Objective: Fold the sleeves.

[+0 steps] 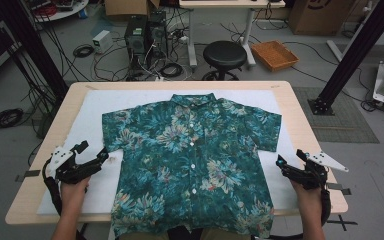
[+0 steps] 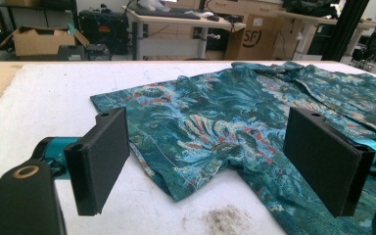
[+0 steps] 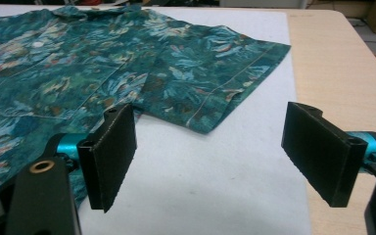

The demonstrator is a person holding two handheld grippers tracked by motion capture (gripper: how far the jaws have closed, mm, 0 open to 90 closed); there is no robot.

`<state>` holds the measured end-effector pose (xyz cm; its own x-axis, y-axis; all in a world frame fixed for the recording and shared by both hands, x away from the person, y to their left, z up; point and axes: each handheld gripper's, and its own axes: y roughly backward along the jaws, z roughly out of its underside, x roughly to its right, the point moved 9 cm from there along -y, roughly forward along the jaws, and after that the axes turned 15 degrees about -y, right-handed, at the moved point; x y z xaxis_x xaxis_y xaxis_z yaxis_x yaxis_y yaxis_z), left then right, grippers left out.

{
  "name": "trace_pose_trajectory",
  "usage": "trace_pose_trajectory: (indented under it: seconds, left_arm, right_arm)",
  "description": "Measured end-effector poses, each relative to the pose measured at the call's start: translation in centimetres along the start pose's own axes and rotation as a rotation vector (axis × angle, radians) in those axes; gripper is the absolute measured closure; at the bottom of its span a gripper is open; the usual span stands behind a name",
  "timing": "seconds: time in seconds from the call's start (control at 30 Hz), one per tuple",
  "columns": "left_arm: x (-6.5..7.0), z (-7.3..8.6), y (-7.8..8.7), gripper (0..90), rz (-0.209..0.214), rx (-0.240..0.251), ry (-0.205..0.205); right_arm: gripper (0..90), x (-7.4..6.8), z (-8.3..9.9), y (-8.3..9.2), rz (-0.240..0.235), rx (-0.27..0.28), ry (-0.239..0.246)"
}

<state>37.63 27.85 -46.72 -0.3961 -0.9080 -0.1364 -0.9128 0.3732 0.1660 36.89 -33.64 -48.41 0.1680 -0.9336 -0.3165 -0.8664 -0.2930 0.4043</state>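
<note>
**Shirt laid flat, both grippers parked at the sleeves**

So here's the setup. A teal floral shirt [image 1: 192, 155] is spread face up on a white mat [image 1: 95, 107] that covers most of a wooden table [image 1: 300, 110]. It's buttoned down the front, collar pointing away from the person, both short sleeves out to the sides, and the hem hangs a bit over the near edge of the table.

The left gripper [image 1: 92, 155] sits just beside the left sleeve, near its lower corner, held in the person's left hand [image 1: 72, 192]. From the high view I can't tell if a fingertip is brushing the cloth or just short of it. In the left gripper view its jaws are spread wide with nothing between them, and the sleeve [image 2: 191, 132] lies on the mat right ahead, its edge slightly rumpled. There's also a greyish smudge [image 2: 225, 218] on the mat close to the camera.

The right gripper [image 1: 291, 162] is over at the other side, near the right sleeve but apart from it, held in the right hand [image 1: 307, 197]. Its jaws are wide apart too, empty. The right gripper view shows the right sleeve [image 3: 210, 73] lying flat ahead, with bare mat between the jaws and the wood of the table off to the side.

Behind the table there's a black stool [image 1: 224, 55] and an orange tray [image 1: 274, 54] on the floor, plus a tangle of cables.
</note>
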Motion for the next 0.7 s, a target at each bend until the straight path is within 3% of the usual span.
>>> trace_pose_trajectory:
  seconds: [0.13, 0.33, 0.37, 0.43, 0.7]
  left_arm:
    - [0.0, 0.0, 0.1, 17.7, -0.001, 0.007, -0.005]
    - [0.0, 0.0, 0.0, 17.7, -0.001, 0.000, 0.008]
    - [-0.1, 0.0, 0.0, 17.7, -0.001, -0.005, 0.008]
    - [-0.2, 0.1, 0.0, 17.7, 0.001, -0.007, 0.010]
    - [-0.1, 0.1, -0.1, 17.7, 0.004, -0.006, 0.020]
  right_arm:
    - [21.0, -0.1, -0.7, -0.3, 0.005, -0.002, -0.038]
    - [21.0, -1.1, -3.3, -1.7, -0.006, -0.035, -0.053]
    - [21.0, -1.5, -4.6, -2.6, 0.004, -0.038, -0.058]
    - [21.0, -1.4, -5.3, -3.5, 0.038, -0.053, -0.053]
    - [21.1, 0.4, -5.3, -6.9, 0.165, -0.154, -0.098]
